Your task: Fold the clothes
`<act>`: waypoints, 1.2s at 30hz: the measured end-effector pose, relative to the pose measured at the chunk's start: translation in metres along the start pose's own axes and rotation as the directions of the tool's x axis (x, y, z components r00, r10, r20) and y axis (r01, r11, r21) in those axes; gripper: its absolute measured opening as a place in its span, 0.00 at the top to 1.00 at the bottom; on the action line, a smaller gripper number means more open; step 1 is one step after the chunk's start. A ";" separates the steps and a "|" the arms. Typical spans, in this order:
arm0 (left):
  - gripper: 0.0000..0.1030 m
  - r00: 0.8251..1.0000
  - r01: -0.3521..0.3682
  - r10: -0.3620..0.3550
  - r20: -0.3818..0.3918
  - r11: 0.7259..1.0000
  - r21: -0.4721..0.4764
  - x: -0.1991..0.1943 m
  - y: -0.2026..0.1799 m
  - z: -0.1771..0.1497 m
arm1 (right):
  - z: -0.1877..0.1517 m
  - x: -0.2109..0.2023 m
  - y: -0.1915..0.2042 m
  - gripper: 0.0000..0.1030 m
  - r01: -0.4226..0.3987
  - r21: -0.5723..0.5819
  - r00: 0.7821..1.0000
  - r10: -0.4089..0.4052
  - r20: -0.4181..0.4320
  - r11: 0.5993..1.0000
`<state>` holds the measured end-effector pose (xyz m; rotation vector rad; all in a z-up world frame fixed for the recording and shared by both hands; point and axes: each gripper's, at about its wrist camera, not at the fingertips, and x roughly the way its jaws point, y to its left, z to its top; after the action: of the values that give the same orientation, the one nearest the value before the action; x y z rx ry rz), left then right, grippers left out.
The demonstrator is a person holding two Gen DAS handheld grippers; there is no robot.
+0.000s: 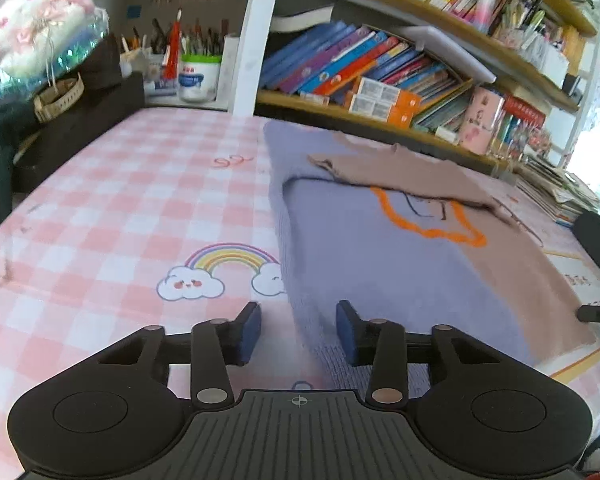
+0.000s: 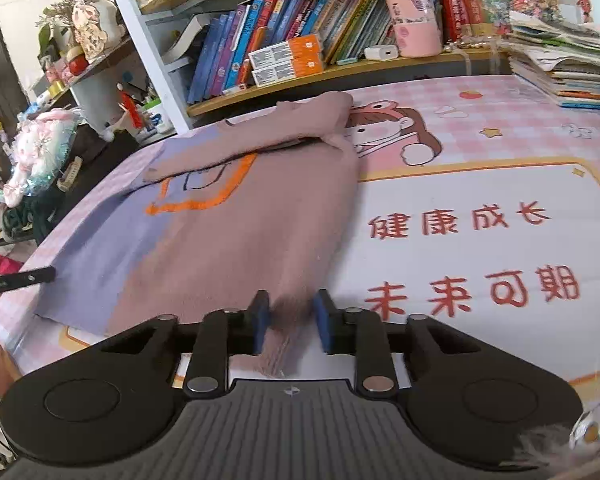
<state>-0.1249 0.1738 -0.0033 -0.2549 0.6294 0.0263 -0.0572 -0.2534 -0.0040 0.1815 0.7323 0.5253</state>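
The sweater (image 1: 380,264) is laid flat on the table (image 1: 120,208), its long axis running from the near hem to the far neckline, sleeves folded across the chest. Its near left corner is straddled by the released left gripper (image 1: 298,330); its near right corner (image 2: 288,320) is straddled by the right gripper (image 2: 289,324), fingers apart, hem partly hidden
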 end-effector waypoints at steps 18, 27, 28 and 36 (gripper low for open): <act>0.81 0.976 0.197 -0.208 -0.058 0.967 -0.165 0.008 0.009 0.004 | 0.019 0.021 -0.033 0.62 -0.273 0.326 0.958 0.288 0.004 0.905; 0.95 0.977 0.188 -0.205 -0.063 0.959 -0.214 0.015 0.021 0.003 | 0.010 0.026 -0.036 0.90 -0.266 0.349 0.956 0.292 -0.023 0.899; 0.95 0.976 0.192 -0.210 -0.061 0.956 -0.221 0.015 0.021 0.002 | 0.008 0.025 -0.037 0.91 -0.265 0.354 0.956 0.293 -0.026 0.897; 0.95 0.953 0.268 -0.294 -0.070 0.930 -0.252 -0.010 0.012 -0.023 | -0.019 -0.009 -0.043 0.92 -0.258 0.369 0.957 0.288 -0.026 0.893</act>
<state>-0.1471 0.1799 -0.0184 -0.5833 0.6910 -0.1904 -0.0589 -0.2955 -0.0273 0.6201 0.8856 0.6653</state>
